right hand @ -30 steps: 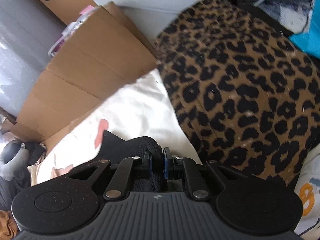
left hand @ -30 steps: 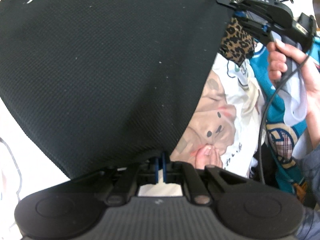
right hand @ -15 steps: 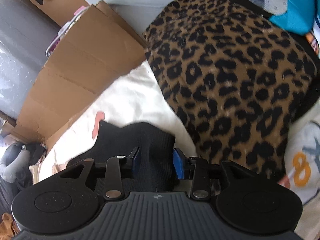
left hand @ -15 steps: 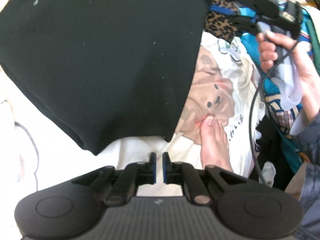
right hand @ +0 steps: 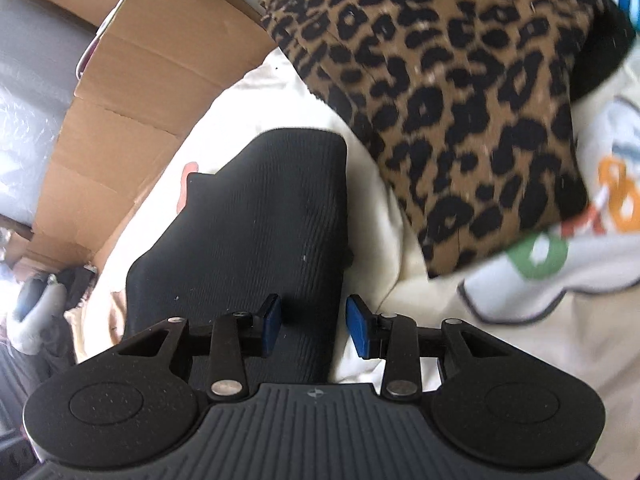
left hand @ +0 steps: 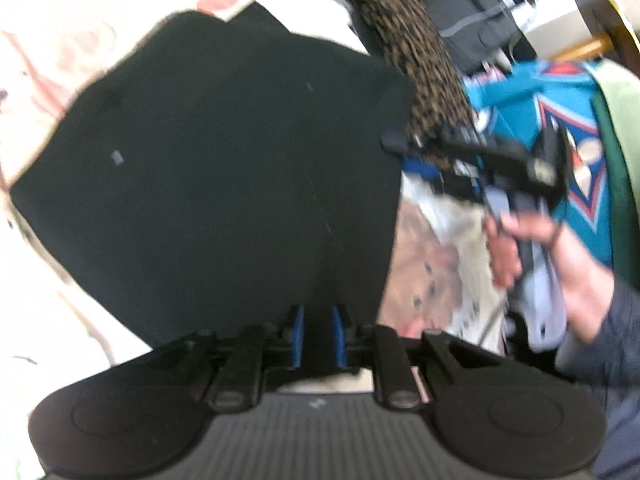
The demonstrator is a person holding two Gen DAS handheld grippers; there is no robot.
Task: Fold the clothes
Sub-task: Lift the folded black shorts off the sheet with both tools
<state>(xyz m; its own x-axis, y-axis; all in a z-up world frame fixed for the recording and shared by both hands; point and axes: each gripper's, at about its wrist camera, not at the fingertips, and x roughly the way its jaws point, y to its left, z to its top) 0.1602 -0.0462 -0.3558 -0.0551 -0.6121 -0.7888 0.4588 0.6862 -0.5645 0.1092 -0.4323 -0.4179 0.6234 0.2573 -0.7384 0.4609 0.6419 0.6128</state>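
Two hand-held grippers | left (left hand: 318, 336) parted, unclear if gripping black garment (left hand: 224, 184) | right (right hand: 314, 330) wide open, empty | re-pinch hems evenly, fold flat

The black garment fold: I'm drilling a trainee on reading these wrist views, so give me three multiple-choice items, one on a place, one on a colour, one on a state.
1. What lies right beside the black garment, on the right in the right wrist view?
A. leopard-print cloth
B. a red towel
C. a shoe

2. What colour are the fingertip pads of the right gripper?
A. yellow
B. blue
C. white

3. How do the right gripper's jaws stand?
A. shut on the garment
B. open
C. out of view

Answers:
1 A: the leopard-print cloth sits next to it.
2 B: both pads show blue.
3 B: a wide gap separates the pads above the garment.
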